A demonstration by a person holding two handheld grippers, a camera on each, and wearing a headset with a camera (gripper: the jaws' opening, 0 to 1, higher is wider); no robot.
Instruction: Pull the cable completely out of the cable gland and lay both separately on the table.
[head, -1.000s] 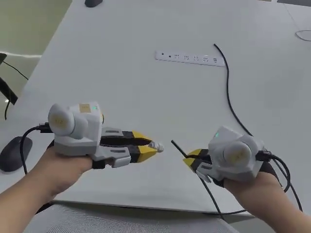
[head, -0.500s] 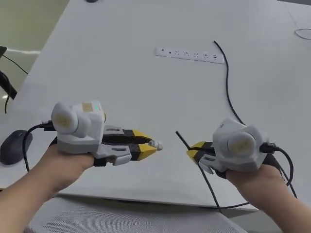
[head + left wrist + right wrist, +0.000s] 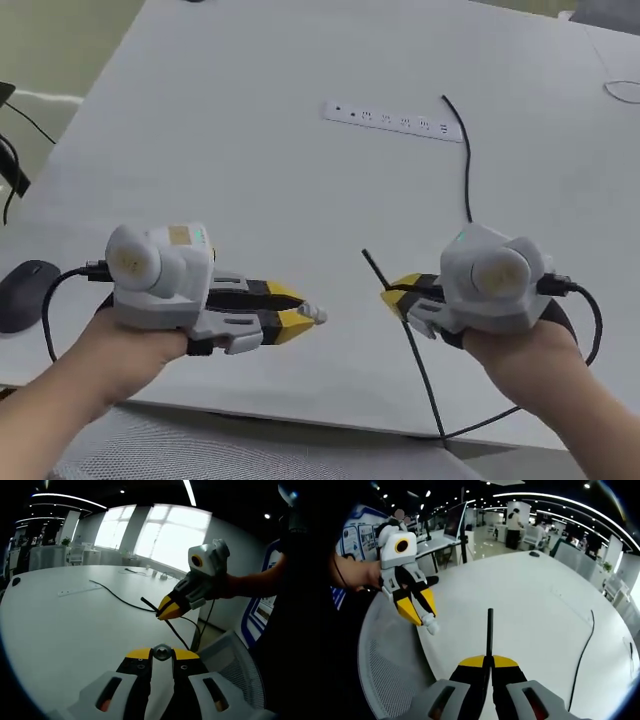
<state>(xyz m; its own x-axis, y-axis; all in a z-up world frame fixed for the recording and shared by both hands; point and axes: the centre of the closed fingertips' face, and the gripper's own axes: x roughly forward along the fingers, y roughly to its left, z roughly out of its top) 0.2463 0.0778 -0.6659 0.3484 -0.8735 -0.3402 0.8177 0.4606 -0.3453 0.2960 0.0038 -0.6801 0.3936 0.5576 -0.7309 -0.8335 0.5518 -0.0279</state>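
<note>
Gland: a small pale-grey plastic cable gland (image 3: 318, 316) sits at the tips of the left gripper (image 3: 300, 320), lower centre-left of the head view. It is held in the air over the white counter (image 3: 250, 150), not resting on it.
Left fingers: pressed onto the gland, which shows as a round knob between the yellow tips in the left gripper view.
Cable: the thin black cable (image 3: 412, 345) is clear of the gland, with open space between the two. A short free end pokes toward the upper left past the right gripper (image 3: 392, 296). The rest drops past the counter's near edge at lower right.
Right fingers: pinching the cable close to its free end.
Stage: the pull-out looks done; laying each piece down remains.
Risk, gland: it is gripped only at the very tips. Letting go from this height would likely send the round body rolling toward the near edge.
Risk, cable: most of its length hangs off the counter, so if released here its weight could drag the end over.
Risk, separation: setting the two down close together could leave the stub touching the gland.
Nearby: a white power strip (image 3: 393, 117) with its own black cord (image 3: 467, 170) lies at top centre, well apart from both grippers.
</note>
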